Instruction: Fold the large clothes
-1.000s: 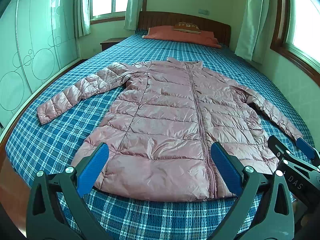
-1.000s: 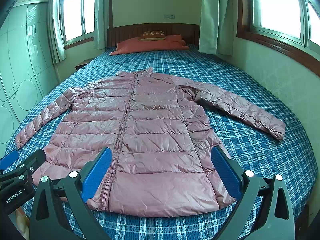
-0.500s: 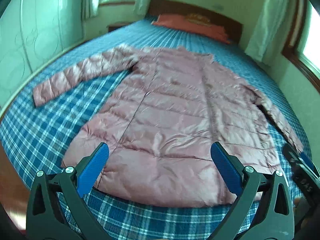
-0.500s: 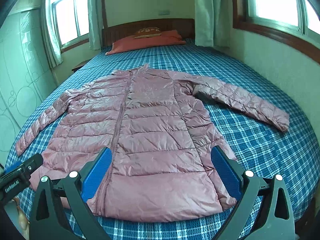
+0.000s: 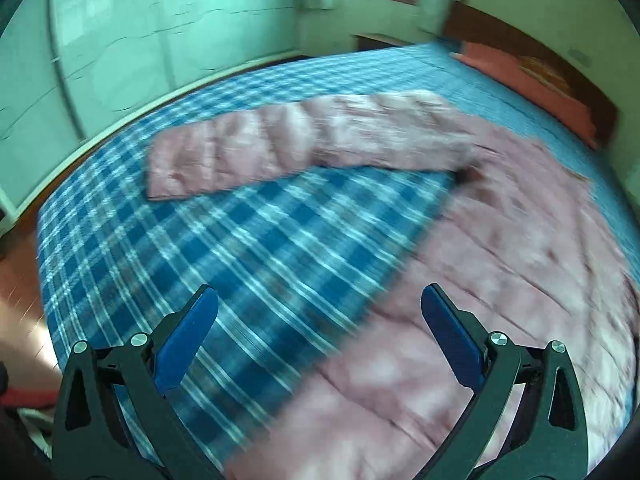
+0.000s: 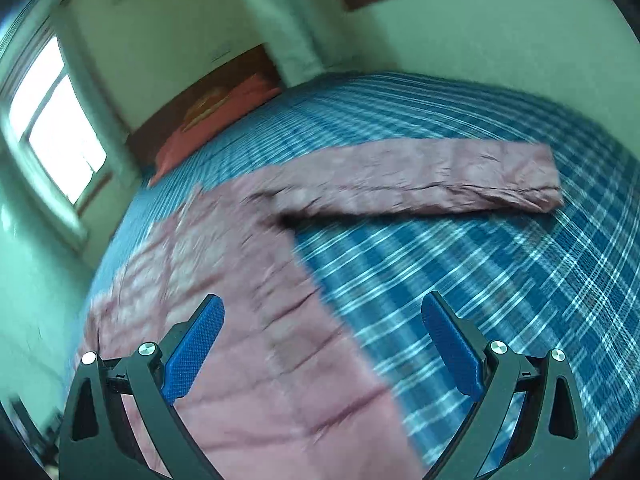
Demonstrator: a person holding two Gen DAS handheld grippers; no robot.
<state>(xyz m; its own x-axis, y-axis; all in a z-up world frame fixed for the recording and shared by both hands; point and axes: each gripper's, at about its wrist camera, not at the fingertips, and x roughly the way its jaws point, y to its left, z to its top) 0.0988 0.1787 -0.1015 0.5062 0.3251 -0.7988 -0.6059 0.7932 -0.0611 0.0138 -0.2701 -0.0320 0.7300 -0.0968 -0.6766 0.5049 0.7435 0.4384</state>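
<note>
A pink quilted puffer jacket (image 5: pixel 500 280) lies flat on a bed with a blue plaid cover (image 5: pixel 248 248). In the left wrist view its left sleeve (image 5: pixel 280 140) stretches out toward the bed's left edge. My left gripper (image 5: pixel 320 332) hovers open above the jacket's left side edge, nothing between its blue pads. In the right wrist view the jacket body (image 6: pixel 240 320) fills the lower left and the right sleeve (image 6: pixel 432 180) reaches right across the plaid cover (image 6: pixel 500 288). My right gripper (image 6: pixel 322 340) hangs open over the jacket's right side edge. Both views are blurred.
An orange pillow (image 5: pixel 532 80) and a dark wooden headboard (image 5: pixel 560 68) sit at the bed's far end. A pale green wardrobe (image 5: pixel 120 48) runs along the bed's left side, with wooden floor (image 5: pixel 20 280) beside it. A wall (image 6: pixel 480 40) borders the bed's right side.
Both grippers have swung outward from the jacket's hem: the left toward the left sleeve, the right toward the right sleeve, and both have come lower and closer. Both remain open.
</note>
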